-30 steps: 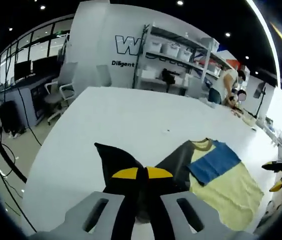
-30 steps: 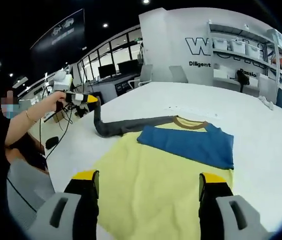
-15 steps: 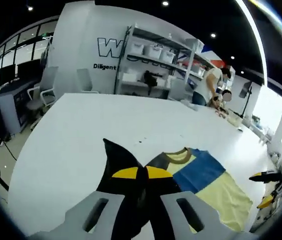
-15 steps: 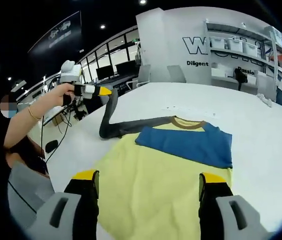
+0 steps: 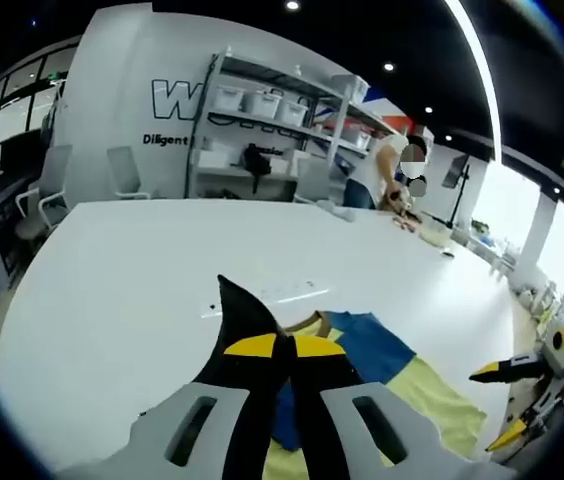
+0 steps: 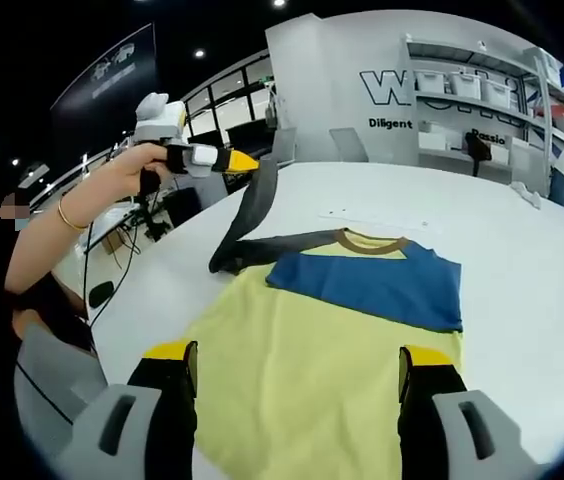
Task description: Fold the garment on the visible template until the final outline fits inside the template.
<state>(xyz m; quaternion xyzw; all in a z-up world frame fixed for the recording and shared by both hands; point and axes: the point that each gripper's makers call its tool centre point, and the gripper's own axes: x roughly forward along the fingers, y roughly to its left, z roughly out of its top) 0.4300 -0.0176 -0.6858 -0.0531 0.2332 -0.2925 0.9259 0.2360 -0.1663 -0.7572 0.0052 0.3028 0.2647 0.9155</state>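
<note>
In the right gripper view, the right gripper (image 6: 297, 375) occupies the bottom of the frame with its fingers (image 6: 174, 352) set wide apart and nothing between them; they hang above the near yellow part of the garment (image 6: 322, 345). The garment lies on the white desk (image 6: 522, 260) at centre frame: a yellow body, a blue panel folded across the upper part, and a brown collar (image 6: 370, 240) at the far edge. Its near hem is cut off behind the fingers. A dark grey sleeve (image 6: 252, 215) rises from the garment's left shoulder to the upper left of the frame, where the left gripper (image 6: 232, 160), held in a person's hand (image 6: 127, 180), grips its end clear of the desk. A template outline cannot be made out under the garment in either view. In the left gripper view, the left gripper's fingers (image 5: 252, 347) are closed together on the sleeve at bottom centre, and a dark point of fabric stands up above them, hiding part of the garment behind. The blue and yellow areas show to the right of the fingers, with the lower part cut off at the frame bottom. The right gripper appears small at the right edge. Farther off, at upper centre, stand shelving (image 5: 262, 130) with white bins against a wall with partly hidden lettering, grey chairs (image 5: 122, 170) at left, and a person (image 5: 377, 170) bending at the far end of the desk.
</note>
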